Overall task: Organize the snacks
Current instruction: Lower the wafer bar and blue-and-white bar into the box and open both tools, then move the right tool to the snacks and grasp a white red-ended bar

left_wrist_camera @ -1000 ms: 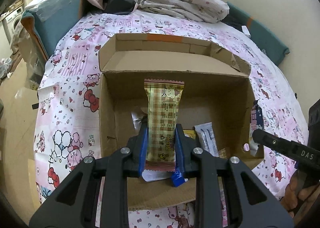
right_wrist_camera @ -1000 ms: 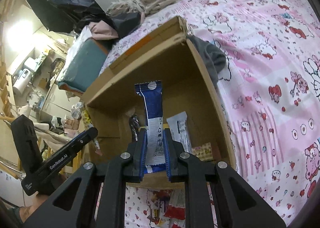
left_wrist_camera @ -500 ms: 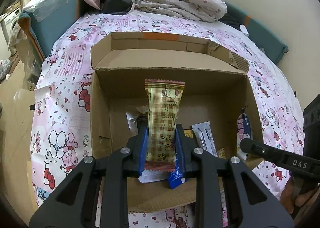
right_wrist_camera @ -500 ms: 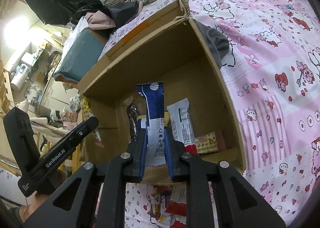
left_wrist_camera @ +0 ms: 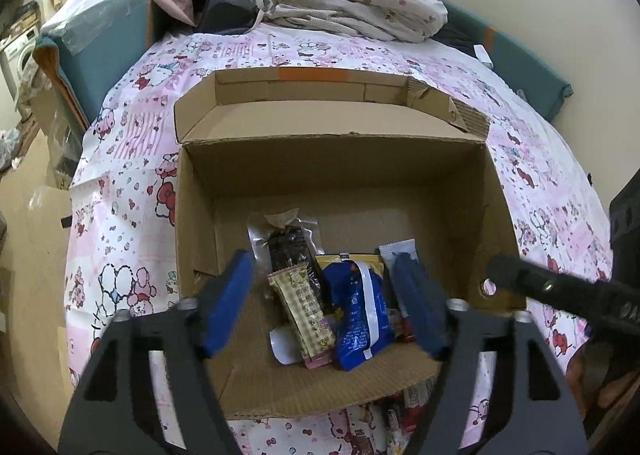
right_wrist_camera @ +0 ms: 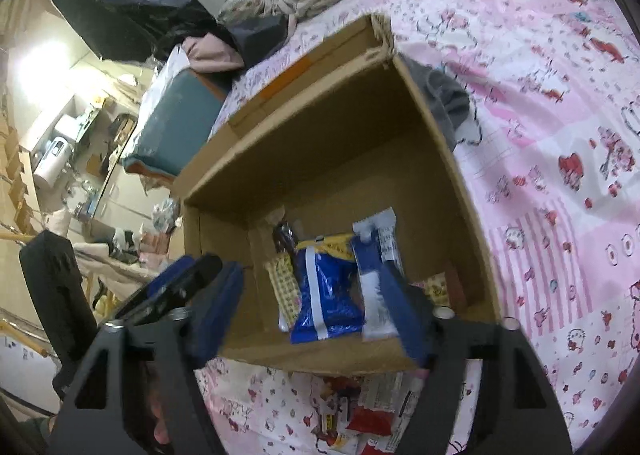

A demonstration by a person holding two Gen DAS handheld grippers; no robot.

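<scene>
at the lower left of the left wrist view: left gripper, jaws spread wide and just opened, nothing pressed between the pads, poised above the near end of the cardboard box.
centre of the same view, on the box floor: clear-wrapped dark snack toward the back; tan checked bar leaning on it, freshly let go; blue packet just to its right; yellow pack and white sachet partly hidden behind.
right edge: one dark finger of the right gripper crossing the box corner.
right wrist view, lower centre: right gripper likewise released, jaws just parted; narrow blue-and-white stick blurred beside the right-hand pad, seemingly dropping into the box.
bottom centre, outside the box on the pink patterned sheet: loose snacks, red and white wrappers, still unsorted.
step in hand, as judged: deposit of two snacks into the box, at the moment of release.
next move, as judged: lift both grippers clear of the box rim, swing back to the loose pile below, pick one wrapper each without snagging the sheet.
</scene>
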